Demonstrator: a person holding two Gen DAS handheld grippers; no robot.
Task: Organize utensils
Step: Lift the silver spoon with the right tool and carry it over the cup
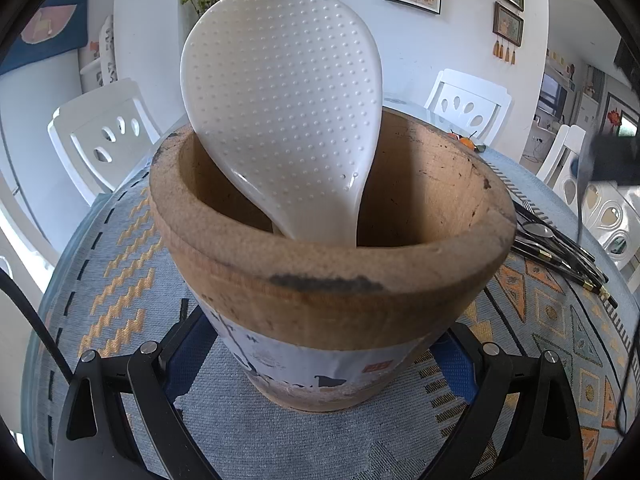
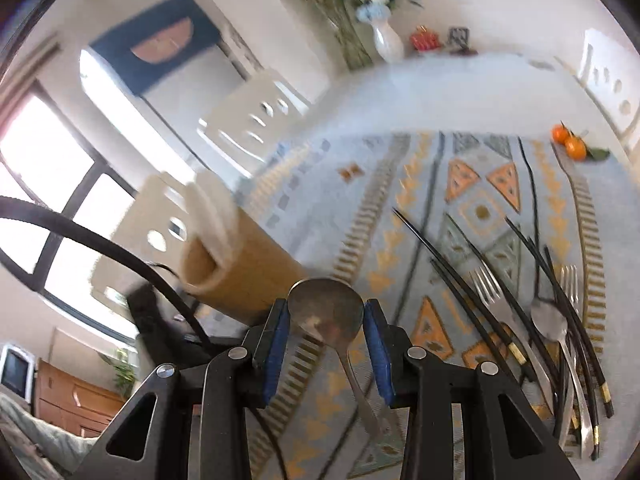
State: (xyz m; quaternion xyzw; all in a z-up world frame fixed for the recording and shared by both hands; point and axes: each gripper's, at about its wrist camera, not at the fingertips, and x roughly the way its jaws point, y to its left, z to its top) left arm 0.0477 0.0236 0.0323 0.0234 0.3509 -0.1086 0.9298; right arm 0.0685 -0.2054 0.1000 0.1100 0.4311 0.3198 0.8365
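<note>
1 metal spoon sits clamped by its bowl between the blue pads of your right tool, handle trailing back and down toward the camera. The wooden holder lies ahead and to the left of that spoon. Your left tool grips the holder's base, the white rice paddle already standing inside. Forks, chopsticks and another spoon remain on the counter to your right.

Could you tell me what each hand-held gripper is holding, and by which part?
Right: metal spoon, by its bowl. Left: wooden holder, by its base.
</note>
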